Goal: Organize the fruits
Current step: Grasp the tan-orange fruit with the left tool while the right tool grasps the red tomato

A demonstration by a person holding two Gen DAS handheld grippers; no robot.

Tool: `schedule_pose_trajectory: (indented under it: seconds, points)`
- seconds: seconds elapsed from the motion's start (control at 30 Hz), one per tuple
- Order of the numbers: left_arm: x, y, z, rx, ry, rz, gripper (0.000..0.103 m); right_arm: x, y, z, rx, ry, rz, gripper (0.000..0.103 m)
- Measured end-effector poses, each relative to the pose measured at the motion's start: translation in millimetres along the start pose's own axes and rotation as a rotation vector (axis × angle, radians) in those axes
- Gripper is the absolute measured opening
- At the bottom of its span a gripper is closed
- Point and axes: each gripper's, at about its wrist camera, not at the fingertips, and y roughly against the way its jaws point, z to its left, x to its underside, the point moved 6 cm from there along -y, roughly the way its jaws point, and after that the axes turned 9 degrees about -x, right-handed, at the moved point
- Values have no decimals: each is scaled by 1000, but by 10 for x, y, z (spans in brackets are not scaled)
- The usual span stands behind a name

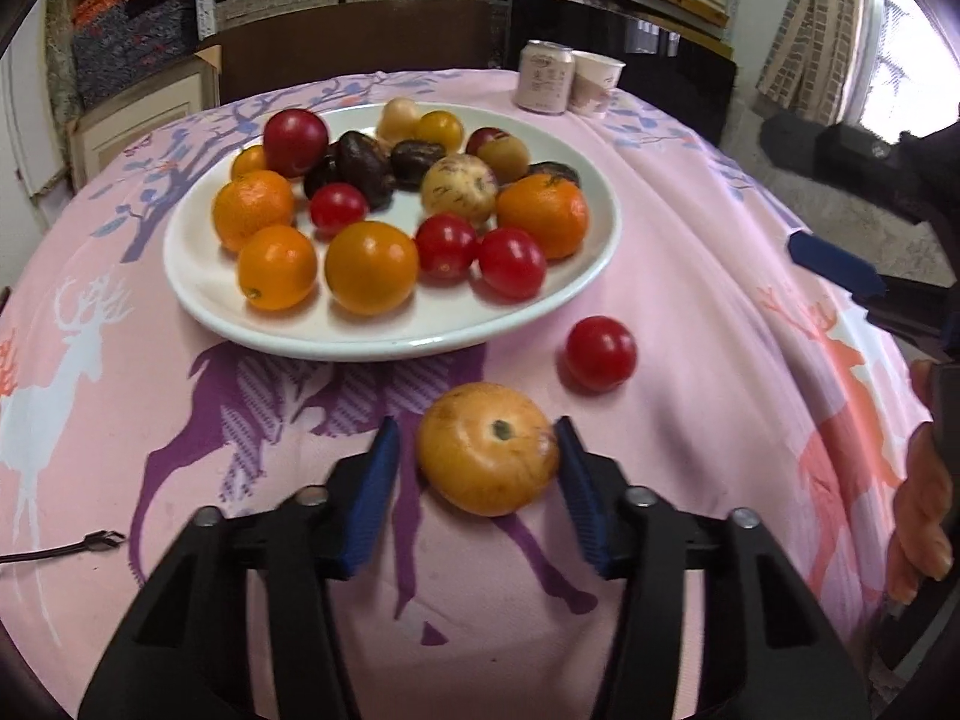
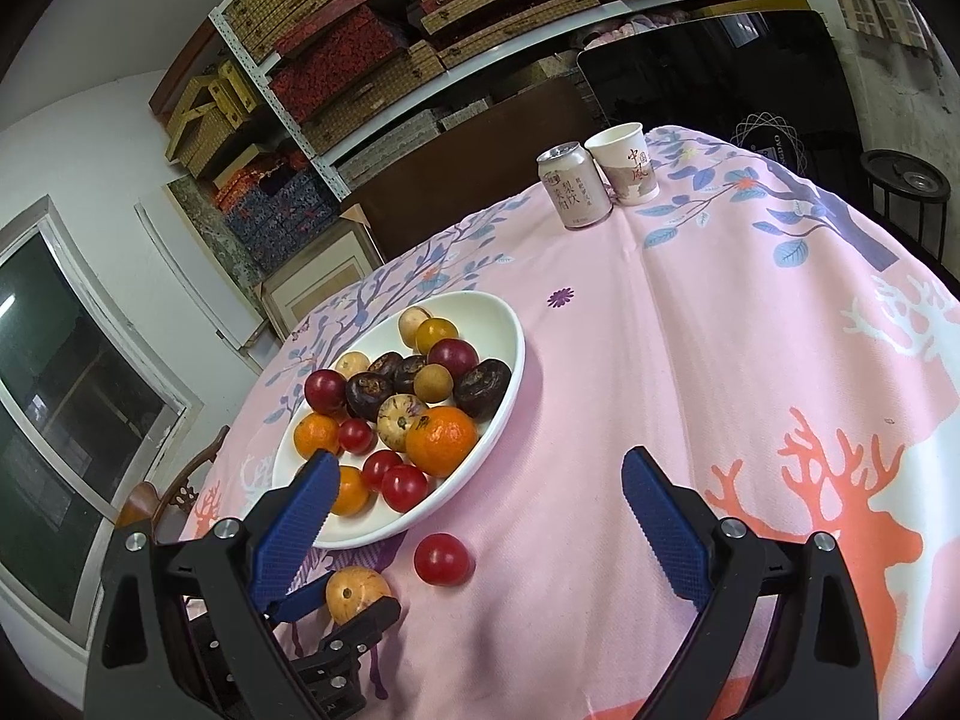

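A white plate (image 1: 198, 276) holds several oranges, red tomatoes, dark fruits and pale fruits. A yellow-orange fruit (image 1: 487, 449) lies on the pink cloth in front of the plate, between the blue pads of my left gripper (image 1: 477, 450), which is open around it, pads near its sides. A red tomato (image 1: 600, 353) lies loose just right of it. My right gripper (image 2: 474, 480) is open and empty, held above the cloth to the right of the plate (image 2: 510, 324). The yellow fruit (image 2: 355, 594), loose tomato (image 2: 441, 558) and the left gripper (image 2: 336, 606) also show in the right wrist view.
A drink can (image 1: 545, 77) and a paper cup (image 1: 595, 81) stand at the table's far edge. The table carries a pink deer-print cloth (image 1: 690, 450). A dark chair and shelves of boxes (image 2: 372, 60) stand behind. A black cable end (image 1: 90, 543) lies at left.
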Motion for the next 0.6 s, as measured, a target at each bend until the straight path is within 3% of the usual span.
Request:
schedule_pose_trajectory:
  seconds: [0.2,0.33,0.4,0.47,0.53,0.6]
  points:
    - [13,15,-12,1,-5,-1,44,28,-58,-33,23,8,21,96]
    - [59,200,201,-76,11,-50,44,105,-152,-19,42,43,71,96]
    - [83,301,391,-156,21,-86,44,201,-248,70,60,108,119,96]
    - [117,331,537,-184,42,-88,44,335,-358,213,87,218,171,96]
    - [156,324,660,-194,68,-74,44,454,-457,325,119,313,206,91]
    - [159,306,702,-185,84,-61,44,580,-550,399,134,380,249,76]
